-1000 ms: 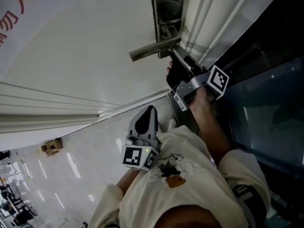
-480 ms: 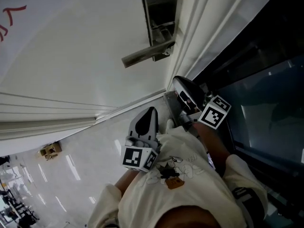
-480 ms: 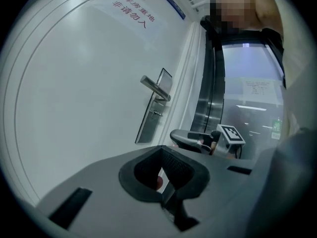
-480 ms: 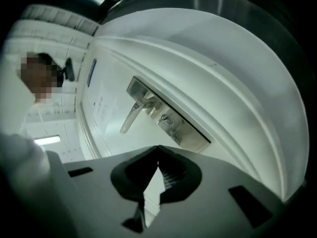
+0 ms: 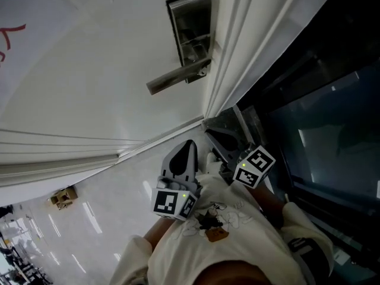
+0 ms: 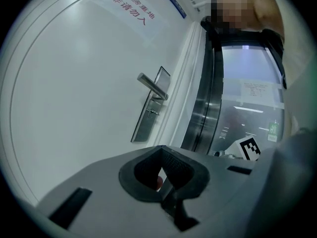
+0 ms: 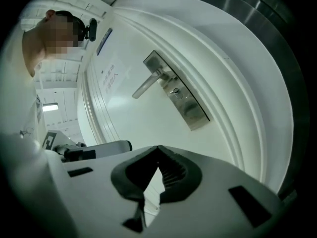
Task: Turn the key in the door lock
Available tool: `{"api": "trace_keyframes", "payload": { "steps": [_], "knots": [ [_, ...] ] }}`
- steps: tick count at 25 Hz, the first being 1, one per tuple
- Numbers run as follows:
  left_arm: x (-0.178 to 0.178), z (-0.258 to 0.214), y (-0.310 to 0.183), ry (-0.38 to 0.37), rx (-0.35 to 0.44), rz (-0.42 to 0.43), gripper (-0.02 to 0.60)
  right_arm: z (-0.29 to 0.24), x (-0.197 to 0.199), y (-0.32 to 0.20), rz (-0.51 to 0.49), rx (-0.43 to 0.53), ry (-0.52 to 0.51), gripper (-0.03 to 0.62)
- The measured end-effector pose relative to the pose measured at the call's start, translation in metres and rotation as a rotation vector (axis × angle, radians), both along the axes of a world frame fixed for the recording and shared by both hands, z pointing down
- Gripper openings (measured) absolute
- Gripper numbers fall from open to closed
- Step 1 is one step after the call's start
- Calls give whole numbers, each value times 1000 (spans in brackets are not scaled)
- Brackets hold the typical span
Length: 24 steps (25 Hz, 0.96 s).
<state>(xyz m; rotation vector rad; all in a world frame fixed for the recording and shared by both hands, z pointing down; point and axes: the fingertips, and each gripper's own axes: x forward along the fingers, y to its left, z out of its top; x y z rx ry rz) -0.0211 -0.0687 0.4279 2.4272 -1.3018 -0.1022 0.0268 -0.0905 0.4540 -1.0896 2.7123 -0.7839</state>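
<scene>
A person in a pale shirt (image 5: 219,236) with a small cartoon print, too small to make out in detail, holds two tools short of a white door (image 5: 107,70). The left hand-held gripper (image 6: 161,148) has its jaws pressed together at the tip. A small reddish spot shows through the gap behind them, too blurred to identify. The right hand-held gripper (image 7: 158,148), to its right and close to the door frame, is likewise pressed together with nothing between its jaws. Both are well apart from the lock.

Farther off, the steel lock plate (image 5: 191,25) sits at the door's right edge, its lever handle (image 5: 177,78) pointing left, away from the frame. The key (image 6: 151,112) appears only as a small dark shape on the plate just below the handle in the left gripper view, too small to tell how it is turned.

Farthest up the door, a sign (image 6: 133,8) carries red Chinese characters, the lower line reading "非请勿入". The head view cuts the sign off at the left edge. A blue plate (image 6: 174,4) beyond it is illegible. Right of the frame, a paper notice (image 6: 255,89) on dark glass (image 5: 320,135) cannot be read.
</scene>
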Motion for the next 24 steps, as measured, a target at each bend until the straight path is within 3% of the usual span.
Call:
{"api": "trace_keyframes", "payload": {
  "steps": [5,13,20,24],
  "knots": [
    [-10,11,27,10,-69,27,5,5,-24,29,-11,-11,40,8],
    [-34,18,70,28,-36,-105,5,-1,-25,77,-65,14,45,8],
    [21,10,149,12,-21,-125,5,-6,12,149,-123,28,1,8],
    [57,16,198,18,-57,-129,5,-7,39,195,-138,23,-11,8]
  ]
}}
